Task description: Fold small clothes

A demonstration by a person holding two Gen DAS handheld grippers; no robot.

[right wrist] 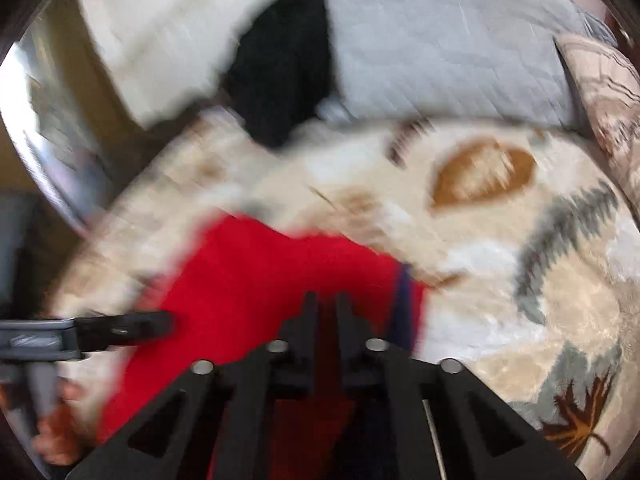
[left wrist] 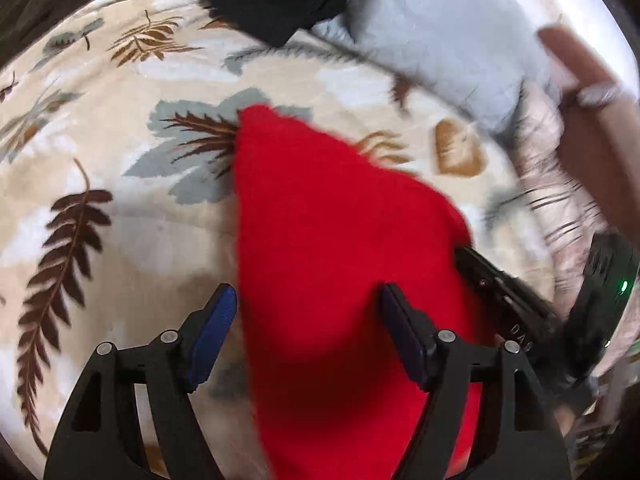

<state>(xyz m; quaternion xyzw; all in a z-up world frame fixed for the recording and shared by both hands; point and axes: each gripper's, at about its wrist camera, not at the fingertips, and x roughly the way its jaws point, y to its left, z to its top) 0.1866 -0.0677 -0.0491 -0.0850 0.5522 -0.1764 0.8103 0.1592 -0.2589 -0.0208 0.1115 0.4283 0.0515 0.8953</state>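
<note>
Leaf-print blanket (left wrist: 120, 168) (grey pillow (left wrist: 448, 36) behind); left gripper (left wrist: 308, 312) released, right gripper (right wrist: 326, 304) seemingly clenching red cloth (left wrist: 320, 220)

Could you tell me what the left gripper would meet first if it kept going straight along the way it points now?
Most likely the red cloth: it lies between and ahead of the open left gripper, spread on the leaf-patterned blanket. Depth is hard to judge.

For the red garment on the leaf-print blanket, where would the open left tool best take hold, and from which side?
Probably the long straight left edge of the red garment, near the left tool. That edge lies against the bare leaf-print blanket, so one finger could slide under from the left. The right tool is closed at the right side; blur hides whether it pinches cloth.
</note>
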